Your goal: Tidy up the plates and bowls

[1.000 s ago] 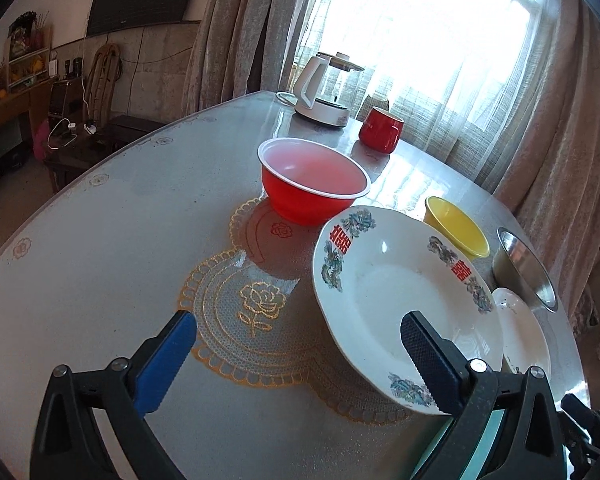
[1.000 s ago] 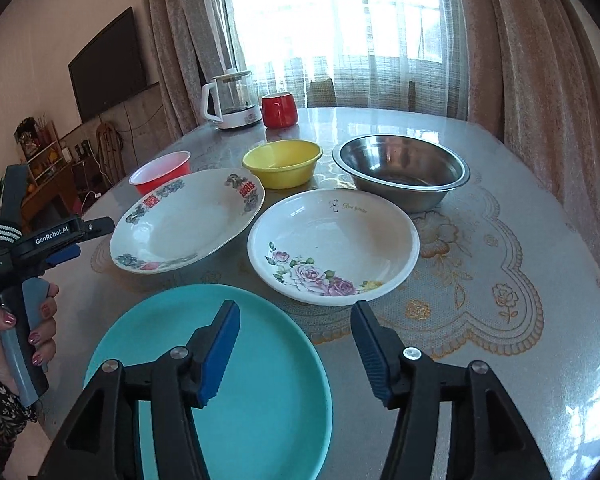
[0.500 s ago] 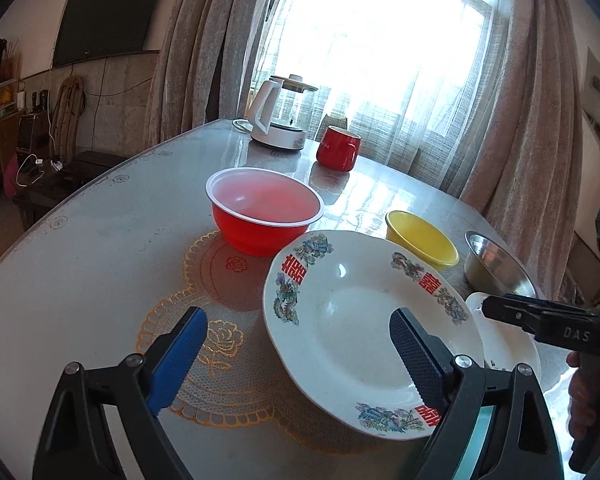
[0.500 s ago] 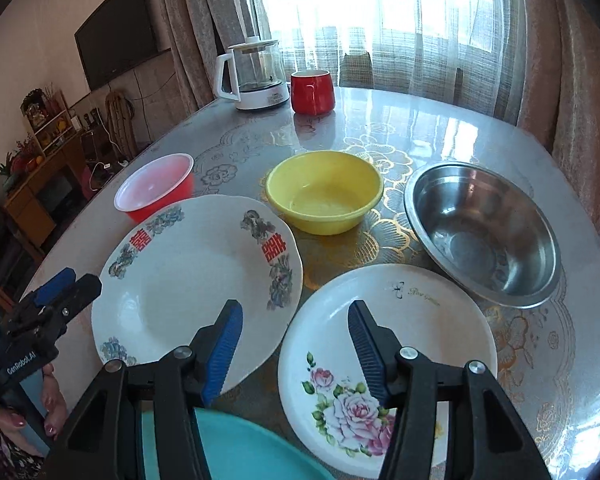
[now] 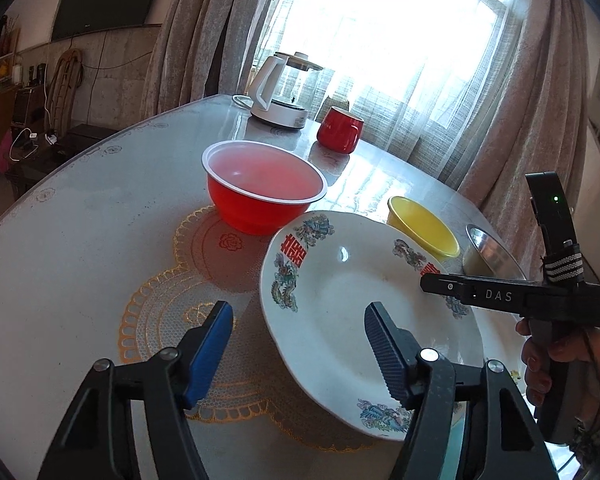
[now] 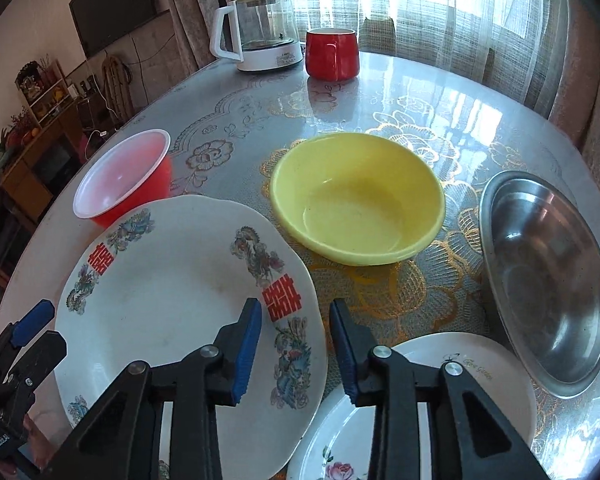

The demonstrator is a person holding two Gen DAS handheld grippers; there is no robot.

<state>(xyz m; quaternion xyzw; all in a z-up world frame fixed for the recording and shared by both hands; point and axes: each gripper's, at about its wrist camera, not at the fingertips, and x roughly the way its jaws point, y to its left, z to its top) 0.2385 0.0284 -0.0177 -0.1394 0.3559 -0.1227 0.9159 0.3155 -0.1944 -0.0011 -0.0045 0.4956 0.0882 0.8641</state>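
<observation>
Table [image 6: 400, 92]: glossy clear covering over lace-patterned cloth, strong window reflections. Large plate [image 6: 172, 280]: glazed ceramic, white, printed red and blue-green motifs, faint dull marks in the well. Floral plate [image 6: 440, 364]: glazed ceramic, shiny. Yellow bowl [image 6: 356, 200]: smooth plastic-looking, soft sheen. Red bowl [image 5: 260, 196]: thin plastic, red outside, white inside. Steel bowl [image 6: 548, 272]: brushed metal, reflective. Mug [image 6: 332, 54]: glossy red. Kettle [image 6: 260, 32]: clear glass, white plastic base. Gripper pads [image 6: 246, 344]: blue, ribbed, matt.
</observation>
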